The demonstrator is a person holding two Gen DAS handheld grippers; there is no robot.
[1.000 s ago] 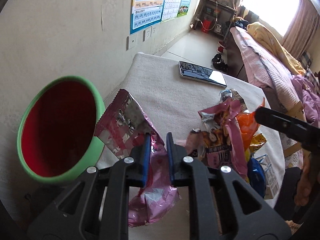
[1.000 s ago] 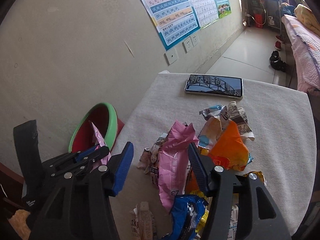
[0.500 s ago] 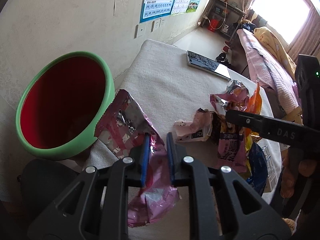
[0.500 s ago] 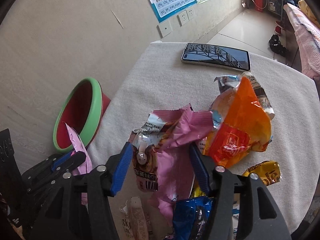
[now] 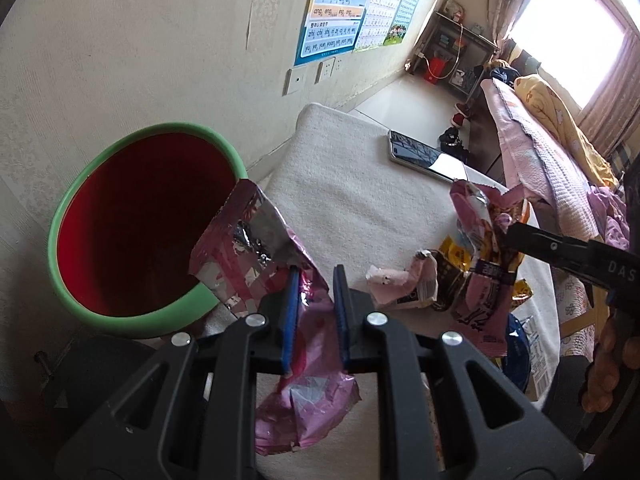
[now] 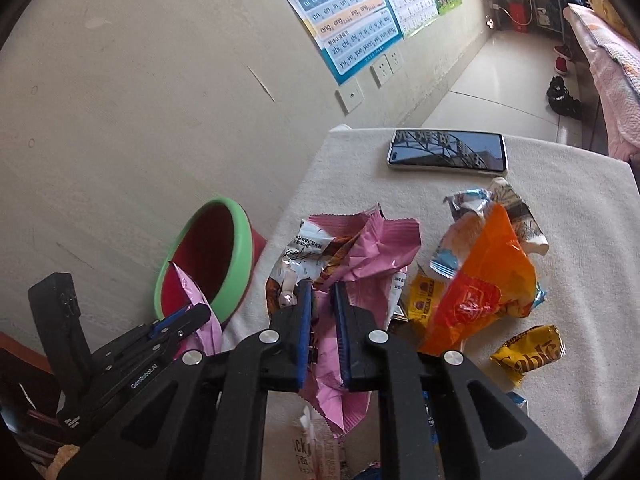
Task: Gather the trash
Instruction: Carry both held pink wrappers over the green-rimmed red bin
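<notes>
1. Foil-lined pink wrapper [image 5: 256, 256] is pinched between the narrow jaws of the left gripper [image 5: 314, 312]; its torn top leans over the green rim of the red bin [image 5: 132, 320], while its tail hangs below the fingers, outside the bin.
2. The step in hand looks like the drop. To do it well, carry the left gripper further over the bin mouth so the whole wrapper, tail included, is above the red interior before the jaws part.
3. Open fully and give the foil time to fall; crinkled film may cling to the blue pads.
4. The right gripper [image 6: 322, 328] has its jaws closed narrowly on a crumpled pink packet [image 6: 360, 256] at the near edge of the trash pile on the white cloth [image 6: 580, 208].
5. Lift that packet straight up so the orange bag [image 6: 480, 280] and the yellow wrapper [image 6: 528, 352] beside it are not dragged off the table.
6. Keep both tools away from the phone [image 6: 446, 154], which lies well apart at the far edge of the cloth and is not trash.
7. The bin sits below the table edge by the wall, so approach it from above, one gripper at a time.
</notes>
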